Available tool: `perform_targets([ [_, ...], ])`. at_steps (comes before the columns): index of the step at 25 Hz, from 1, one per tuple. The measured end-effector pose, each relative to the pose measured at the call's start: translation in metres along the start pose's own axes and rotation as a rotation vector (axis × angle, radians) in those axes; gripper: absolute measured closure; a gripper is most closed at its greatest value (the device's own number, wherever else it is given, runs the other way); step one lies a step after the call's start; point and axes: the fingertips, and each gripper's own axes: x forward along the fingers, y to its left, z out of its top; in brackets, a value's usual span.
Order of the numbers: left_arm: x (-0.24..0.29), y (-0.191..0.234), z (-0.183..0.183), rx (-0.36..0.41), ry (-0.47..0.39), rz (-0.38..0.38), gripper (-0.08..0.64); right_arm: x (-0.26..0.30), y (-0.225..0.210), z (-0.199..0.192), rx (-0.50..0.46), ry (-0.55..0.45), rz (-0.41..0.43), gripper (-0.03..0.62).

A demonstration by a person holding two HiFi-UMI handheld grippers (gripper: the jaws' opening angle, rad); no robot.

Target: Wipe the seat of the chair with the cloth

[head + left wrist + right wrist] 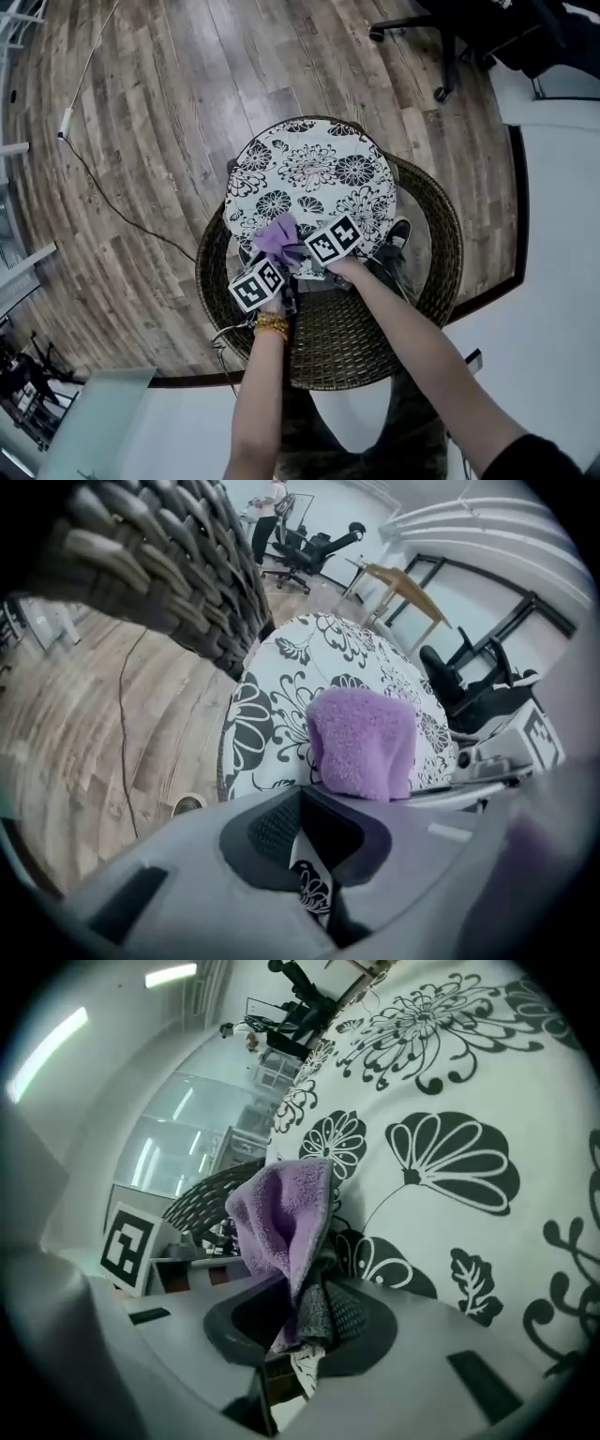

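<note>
Right tool [302, 1340]: I have it clamped on the purple cloth [281, 1227], which stands bunched on the floral seat [314, 169] near its front edge; left tool [311, 860]: jaws pinched on that seat's edge, just beside the cloth; wicker chair [442, 246] beneath.

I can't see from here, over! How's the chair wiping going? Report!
Right gripper shut on the purple cloth, at the near part of the cushion. Left gripper pinching the cushion's edge. Nothing in the way.

No words, numbers or brand names can be read anywhere. The only signs are black-and-white square code patterns, one set on the left cube [256, 284] and one on the right cube [333, 239].
</note>
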Motion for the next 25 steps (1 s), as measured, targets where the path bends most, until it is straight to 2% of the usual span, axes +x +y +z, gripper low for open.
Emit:
perform_targets([
  [4, 0.000, -0.004, 0.001, 0.033, 0.002, -0.011, 0.543, -0.002, -0.015, 0.006, -0.103, 0.081, -0.128, 0.520],
  [9, 0.000, -0.001, 0.000, 0.009, 0.013, -0.031, 0.543, -0.021, -0.032, 0.021, -0.152, 0.099, -0.201, 0.522],
  [20, -0.001, -0.002, 0.002, 0.004, 0.014, -0.051, 0.543, -0.108, -0.087, 0.073, -0.062, -0.090, -0.311, 0.522],
  [25, -0.001, -0.001, 0.003, 0.004, 0.016, -0.054, 0.543, -0.169, -0.119, 0.095, 0.018, -0.225, -0.414, 0.522],
])
